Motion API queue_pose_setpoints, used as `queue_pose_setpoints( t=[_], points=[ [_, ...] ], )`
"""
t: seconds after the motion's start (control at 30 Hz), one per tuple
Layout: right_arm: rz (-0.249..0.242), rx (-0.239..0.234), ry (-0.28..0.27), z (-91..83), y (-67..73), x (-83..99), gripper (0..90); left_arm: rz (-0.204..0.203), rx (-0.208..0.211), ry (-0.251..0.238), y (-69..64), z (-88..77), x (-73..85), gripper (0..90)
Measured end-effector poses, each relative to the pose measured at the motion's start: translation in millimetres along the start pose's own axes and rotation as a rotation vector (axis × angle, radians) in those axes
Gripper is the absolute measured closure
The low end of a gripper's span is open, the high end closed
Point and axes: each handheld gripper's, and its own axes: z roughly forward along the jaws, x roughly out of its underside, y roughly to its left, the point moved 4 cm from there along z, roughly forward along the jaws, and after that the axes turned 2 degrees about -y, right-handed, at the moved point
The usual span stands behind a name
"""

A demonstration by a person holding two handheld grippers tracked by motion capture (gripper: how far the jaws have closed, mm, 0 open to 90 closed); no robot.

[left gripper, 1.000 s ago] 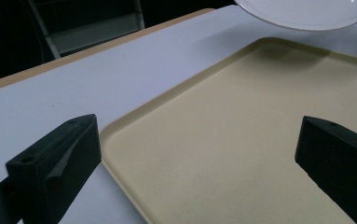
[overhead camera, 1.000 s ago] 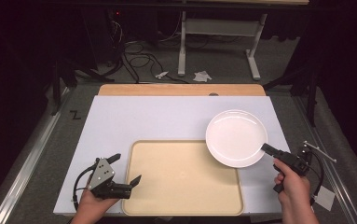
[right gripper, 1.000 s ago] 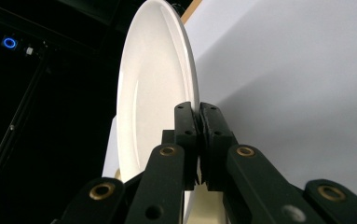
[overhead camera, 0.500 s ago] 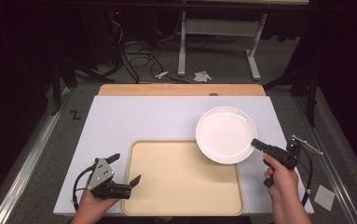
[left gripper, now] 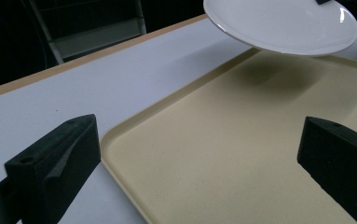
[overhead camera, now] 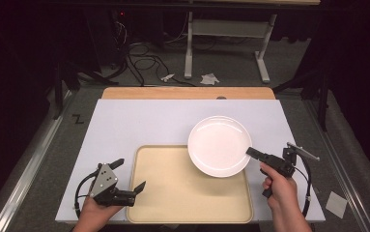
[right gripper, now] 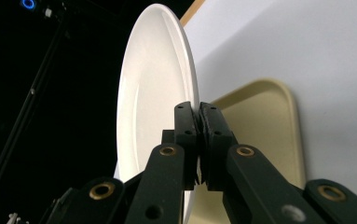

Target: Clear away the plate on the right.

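White plate (overhead camera: 219, 146): round, held level above the tray's far right corner, clear of the tray surface (shadow beneath it in the left gripper view); rim at its near right edge pinched in the jaws of the right gripper (overhead camera: 251, 152).
Right gripper: jaws pressed together on the plate rim (right gripper: 195, 105), pointing left and far; right hand (overhead camera: 280, 188) wrapped around the handle, forearm entering from the near right.
Tray (overhead camera: 163, 193): beige, rectangular, flat on the table (overhead camera: 134, 121) at its near edge.
Left gripper (overhead camera: 128, 175): jaws spread wide, nothing between them, aimed right across the tray's left rim (left gripper: 134, 116); left hand (overhead camera: 93, 212) low at the near left, resting at table level.
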Motion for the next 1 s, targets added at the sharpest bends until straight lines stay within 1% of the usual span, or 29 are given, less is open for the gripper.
queue_pose_setpoints(
  t=[0.13, 0.17, 0.2, 0.4, 0.47, 0.5, 0.57, 0.73, 0.77, 1.0],
  points=[
    [-0.006, -0.004, 0.02, 5.3, 1.2, 6.5, 88.8, 0.007, 0.005, 0.002, -1.0, -0.1, -0.1, 0.3],
    [0.001, -0.004, 0.031, 6.8, 2.1, 8.6, 88.7, 0.008, 0.005, 0.003, -1.2, -0.1, -0.2, 0.3],
    [-0.009, -0.002, 0.04, 9.5, 2.5, 11.4, 88.7, 0.011, 0.005, 0.004, -1.4, -0.2, -0.2, 0.2],
    [-0.01, 0.0, 0.072, 16.3, 5.3, 18.6, 88.7, 0.018, 0.003, 0.002, -1.9, -0.5, -0.8, 0.3],
    [-0.015, -0.002, 0.081, 19.0, 6.5, 21.2, 88.7, 0.018, 0.004, 0.002, -1.9, -0.6, -0.7, 0.3],
    [-0.024, -0.002, 0.096, 21.7, 7.5, 24.1, 88.7, 0.018, 0.005, 0.002, -2.0, -0.6, -0.6, 0.3],
    [-0.018, -0.004, 0.102, 23.0, 8.6, 25.5, 88.7, 0.018, 0.005, 0.003, -2.0, -0.9, -0.8, 0.3],
    [-0.031, -0.002, 0.126, 27.9, 11.4, 31.1, 88.7, 0.017, 0.004, 0.001, -1.6, -1.2, -0.9, 0.3],
    [-0.04, -0.002, 0.122, 28.7, 11.1, 32.0, 88.7, 0.017, 0.004, 0.001, -1.6, -1.3, -1.0, 0.3],
    [-0.049, -0.004, 0.159, 31.3, 13.8, 38.2, 88.7, 0.018, 0.004, 0.001, -1.8, -1.3, -1.1, 0.3]
  ],
)
